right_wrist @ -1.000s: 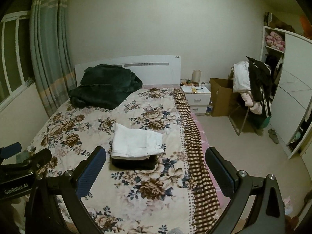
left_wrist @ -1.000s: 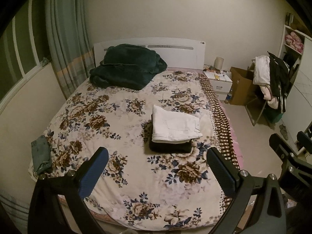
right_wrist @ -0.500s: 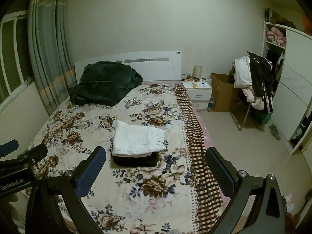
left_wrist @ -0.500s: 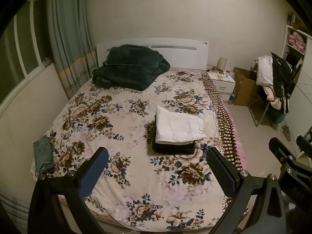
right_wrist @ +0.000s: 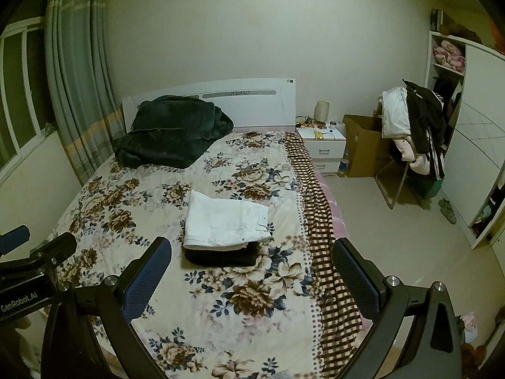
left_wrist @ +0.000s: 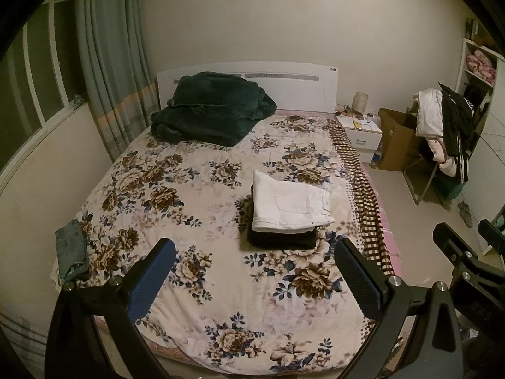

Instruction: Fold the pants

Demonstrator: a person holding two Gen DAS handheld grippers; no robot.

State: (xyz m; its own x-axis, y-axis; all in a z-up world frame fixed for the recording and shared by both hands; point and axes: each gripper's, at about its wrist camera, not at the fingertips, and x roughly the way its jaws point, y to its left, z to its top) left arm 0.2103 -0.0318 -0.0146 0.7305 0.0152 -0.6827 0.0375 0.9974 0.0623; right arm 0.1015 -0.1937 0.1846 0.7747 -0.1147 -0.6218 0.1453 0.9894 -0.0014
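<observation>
Folded white pants (left_wrist: 290,205) lie on top of folded black pants (left_wrist: 281,239) on the floral bed (left_wrist: 176,189), right of its middle. The stack also shows in the right wrist view, white (right_wrist: 225,221) over black (right_wrist: 221,255). A small blue denim piece (left_wrist: 71,254) lies at the bed's left edge. My left gripper (left_wrist: 255,271) is open and empty, held back above the foot of the bed. My right gripper (right_wrist: 252,271) is open and empty too, beside the left one (right_wrist: 28,259).
A dark green blanket (left_wrist: 211,113) is piled by the white headboard (left_wrist: 300,85). A checked cloth (left_wrist: 366,189) hangs along the bed's right side. A nightstand (left_wrist: 359,132), a cardboard box (left_wrist: 394,139) and a chair heaped with clothes (left_wrist: 442,126) stand on the right. Curtains (left_wrist: 107,63) hang left.
Both grippers have drawn back and up from the bed, so the stack looks smaller and farther. Both stay open and empty.
</observation>
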